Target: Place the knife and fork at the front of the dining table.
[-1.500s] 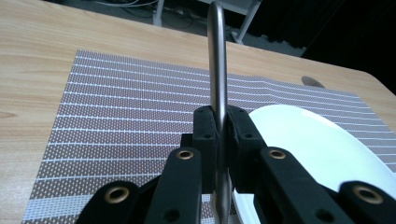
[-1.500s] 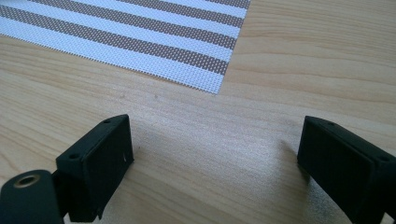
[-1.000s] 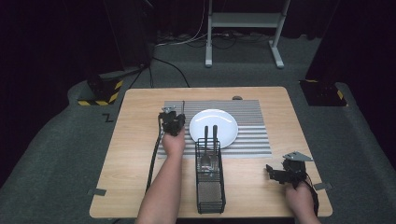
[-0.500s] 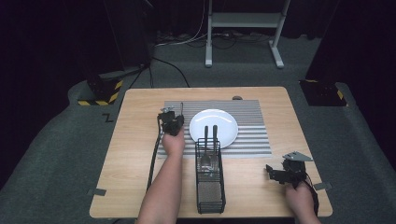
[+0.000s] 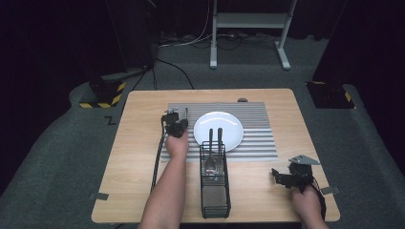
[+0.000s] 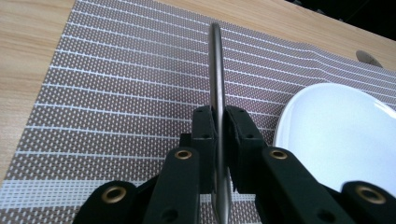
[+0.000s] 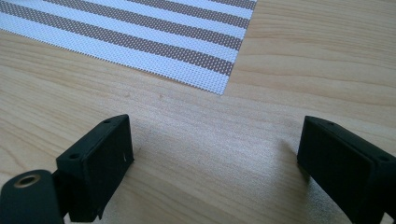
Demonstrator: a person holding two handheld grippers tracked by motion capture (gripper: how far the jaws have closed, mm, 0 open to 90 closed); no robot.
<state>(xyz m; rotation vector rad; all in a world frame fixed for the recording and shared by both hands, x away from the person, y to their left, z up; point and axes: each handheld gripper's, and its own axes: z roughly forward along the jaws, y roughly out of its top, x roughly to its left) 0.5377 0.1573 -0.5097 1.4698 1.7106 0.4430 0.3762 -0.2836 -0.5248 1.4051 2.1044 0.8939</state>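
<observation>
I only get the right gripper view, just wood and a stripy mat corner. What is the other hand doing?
Observer: The left tongs are shut on a thin metal utensil handle, held over the striped placemat.
Operator: Is there a plate?
Observer: Yes, a white plate sits on the placemat, just right of the left tongs.
Operator: Where's the other cutlery?
Observer: Two utensils stand in a black wire caddy in front of the plate, handles leaning over it.
Operator: And my tongs?
Observer: The right tongs are open, low over bare table near its right front corner.
</observation>
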